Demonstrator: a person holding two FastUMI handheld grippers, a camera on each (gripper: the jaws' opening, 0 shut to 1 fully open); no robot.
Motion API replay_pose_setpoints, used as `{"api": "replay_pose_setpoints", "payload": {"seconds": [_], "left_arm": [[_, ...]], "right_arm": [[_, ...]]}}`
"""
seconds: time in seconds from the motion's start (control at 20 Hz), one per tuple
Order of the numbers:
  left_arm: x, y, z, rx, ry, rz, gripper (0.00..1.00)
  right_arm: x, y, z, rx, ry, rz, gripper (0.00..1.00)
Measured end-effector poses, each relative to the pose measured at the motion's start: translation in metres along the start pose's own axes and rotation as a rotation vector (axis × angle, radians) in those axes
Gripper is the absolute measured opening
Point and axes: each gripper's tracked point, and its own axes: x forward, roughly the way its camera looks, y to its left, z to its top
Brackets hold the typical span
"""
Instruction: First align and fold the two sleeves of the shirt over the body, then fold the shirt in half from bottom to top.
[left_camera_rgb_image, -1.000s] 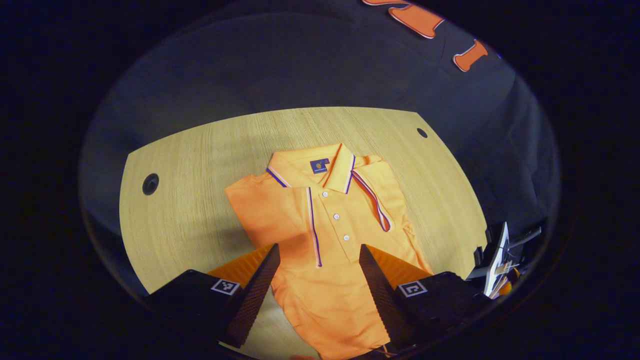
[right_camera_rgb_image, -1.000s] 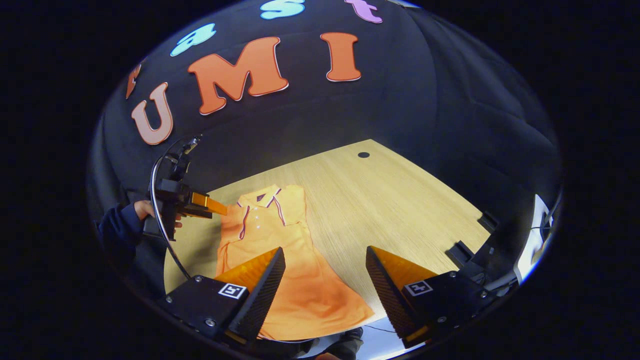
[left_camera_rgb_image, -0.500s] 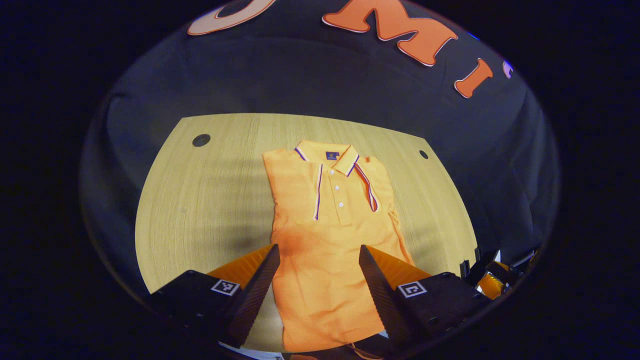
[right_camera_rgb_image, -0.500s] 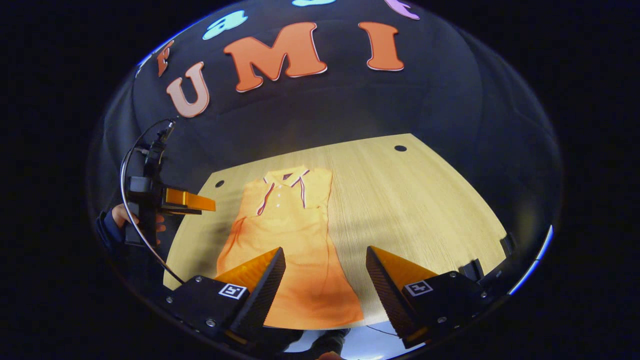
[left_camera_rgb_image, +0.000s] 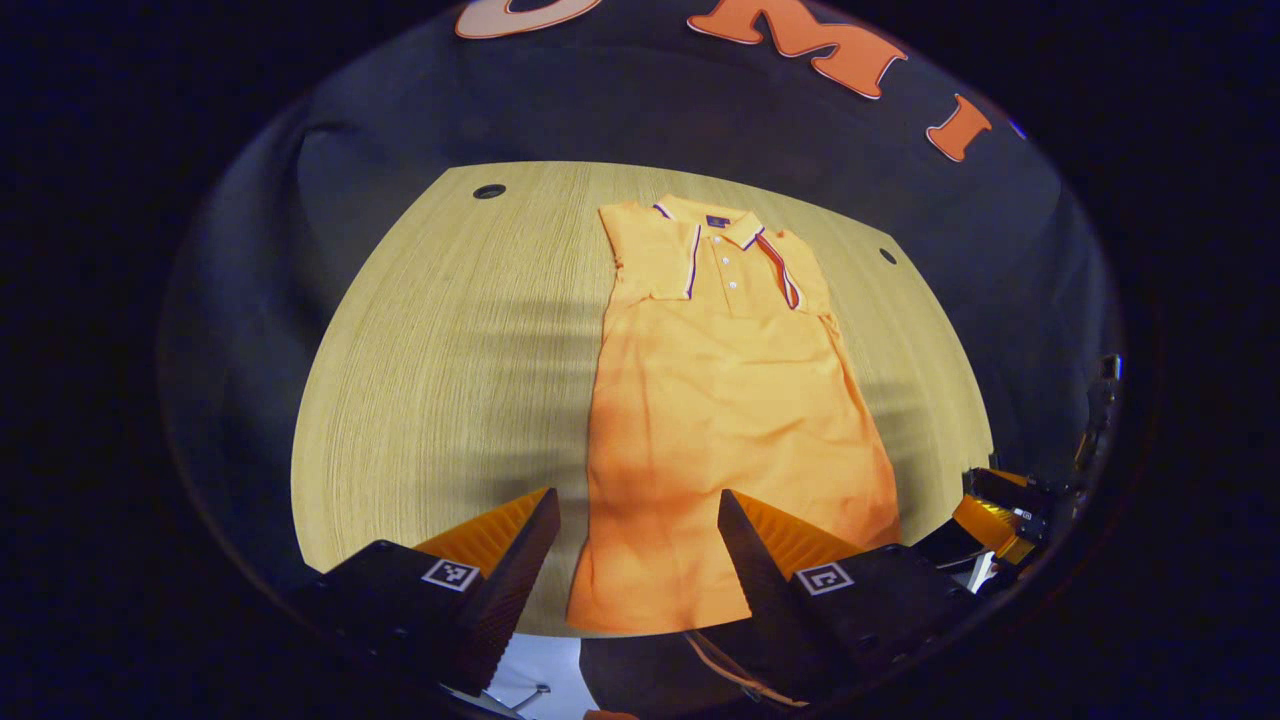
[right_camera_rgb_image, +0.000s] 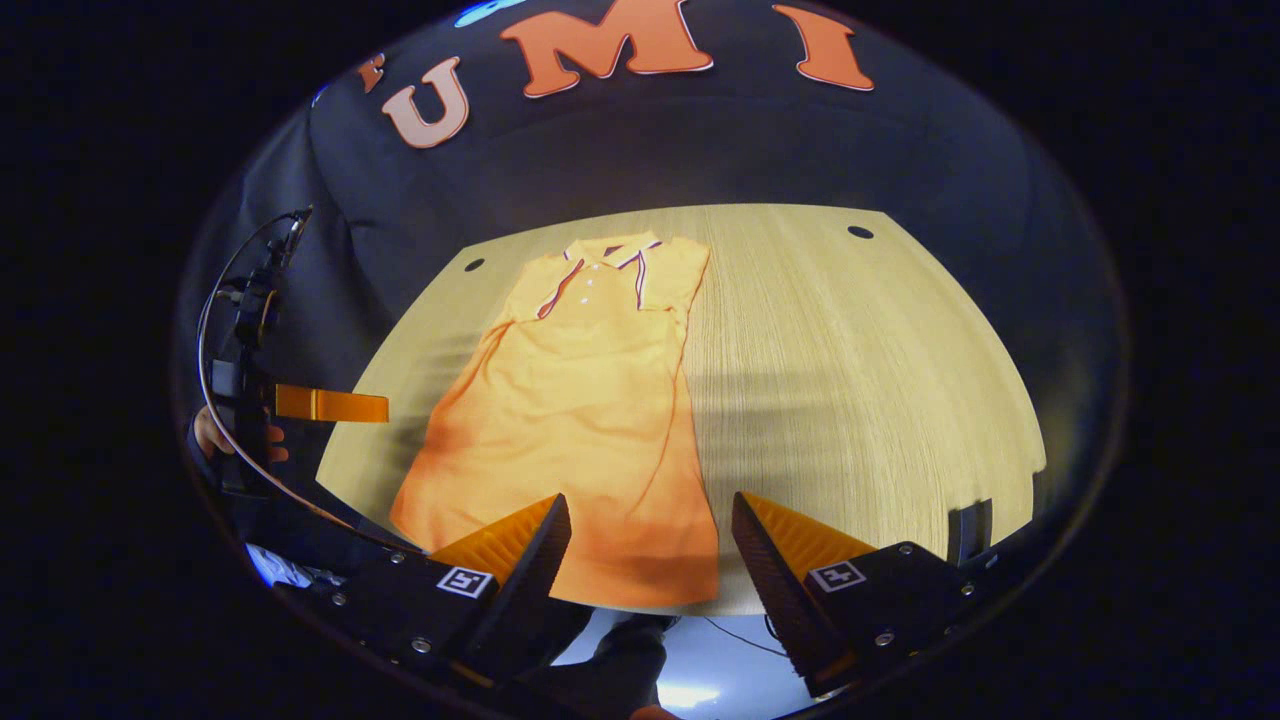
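Table (left_camera_rgb_image: 430, 400): pale wood-grain top with a rounded outline, small dark round holes near its far edge; smooth and hard, so cloth should slide on it easily.
Shirt (left_camera_rgb_image: 720, 400): orange polo lying flat along the table, collar at the far end, hem at the near edge. Soft knit, a few shallow wrinkles, narrowed to a long strip that flares toward the hem.
Sleeves: both look already folded in over the body, so the first step reads as done.
Step in hand: the bottom-to-top fold, not yet begun; neither tool touches the cloth.
Left gripper (left_camera_rgb_image: 635, 520): fingers spread wide, holding nothing, hovering over the hem's left part. In the right gripper view it shows off the table's left side (right_camera_rgb_image: 330, 404), held in a hand (right_camera_rgb_image: 215, 440).
Right gripper (right_camera_rgb_image: 650, 525): fingers parted, empty, above the hem's right corner; it also shows at the right edge of the left gripper view (left_camera_rgb_image: 985, 520).
Next move: probably lower each tool to a hem corner, pinch the layers there, then carry the hem evenly up toward the collar.
Risk: thin knit may slip or bunch if only the top layer is caught.
Collar (left_camera_rgb_image: 715, 222): stiffer, with dark and light striped trim.
Placket (left_camera_rgb_image: 727, 270): short, with small pale buttons.
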Motion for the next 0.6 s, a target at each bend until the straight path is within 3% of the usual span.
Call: {"api": "replay_pose_setpoints", "payload": {"seconds": [0.35,0.6], "left_arm": [[0.006,-0.002,-0.055,0.084,0.066,0.028,0.96],[0.024,0.000,-0.099,0.076,0.166,0.031,0.99]], "right_arm": [[0.020,-0.010,-0.033,-0.030,0.097,-0.010,0.99],[0.032,-0.013,-0.054,-0.043,0.161,-0.021,0.99]]}}
